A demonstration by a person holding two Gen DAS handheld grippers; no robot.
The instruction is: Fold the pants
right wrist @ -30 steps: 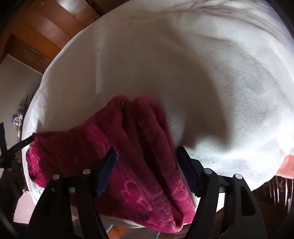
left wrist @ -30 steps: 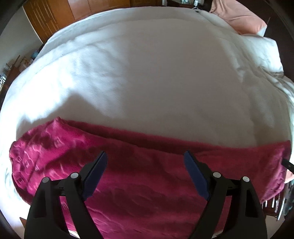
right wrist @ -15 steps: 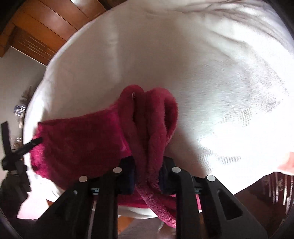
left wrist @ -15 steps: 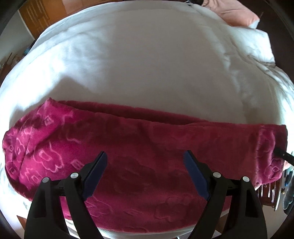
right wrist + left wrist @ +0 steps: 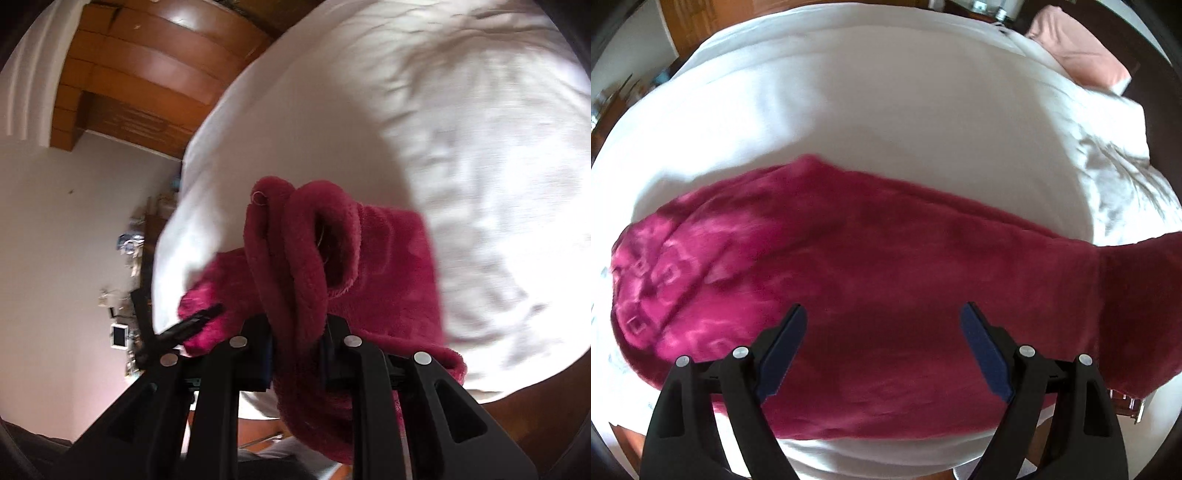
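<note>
You are gripping the bunched end of the crimson fleece pants [image 5: 388, 266] in the right gripper [image 5: 297, 354], lifted above the white bed [image 5: 461, 129]. Carry it over evenly; your left gripper [image 5: 882, 332], jaws open, is hovering over the leg lying flat.

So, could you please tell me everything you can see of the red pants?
The red pants are plush, fleecy fabric with a paler embossed pattern at one end. They lie lengthwise across the white bed cover, near its edge. One end is bunched into thick rolled folds, clamped in the right tongs and raised off the cover. The left tongs hover open above the middle, not gripping.
</note>
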